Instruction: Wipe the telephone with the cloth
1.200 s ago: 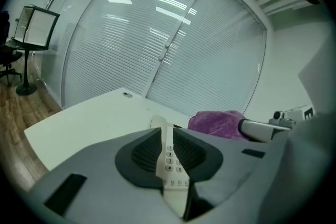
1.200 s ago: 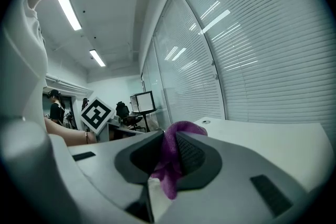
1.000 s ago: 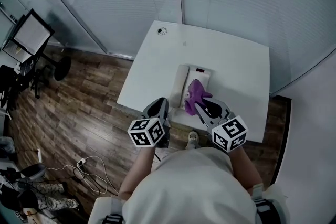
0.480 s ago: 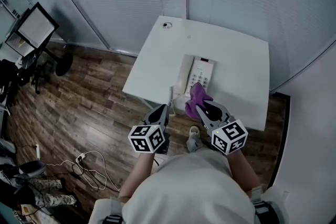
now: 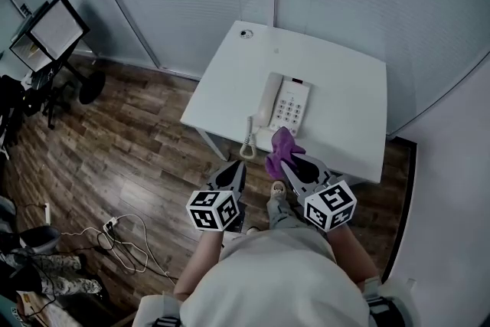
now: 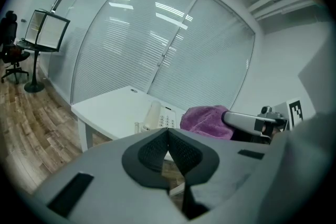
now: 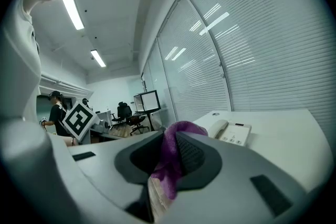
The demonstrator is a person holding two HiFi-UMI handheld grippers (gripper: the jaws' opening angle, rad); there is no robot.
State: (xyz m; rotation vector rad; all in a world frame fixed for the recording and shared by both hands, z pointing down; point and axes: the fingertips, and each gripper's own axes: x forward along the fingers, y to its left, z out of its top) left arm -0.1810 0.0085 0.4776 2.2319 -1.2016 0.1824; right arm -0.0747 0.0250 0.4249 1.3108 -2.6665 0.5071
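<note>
"Telephone lies on the white table, handset cradled, its coiled cord trailing to the near edge. Both tools hang just off that edge."

"And the grips?"

"The right gripper pinches the purple cloth. The left gripper is closed on nothing."

"Risks?"

"I'd guess a firm wipe slides the unbraced phone or tips the handset off. The cloth might snag the cord and drag it over the edge, or a thin pinch might let it slip."

Our left gripper sits pinched together and empty; just beside it, our right gripper clamps the cloth.
</note>
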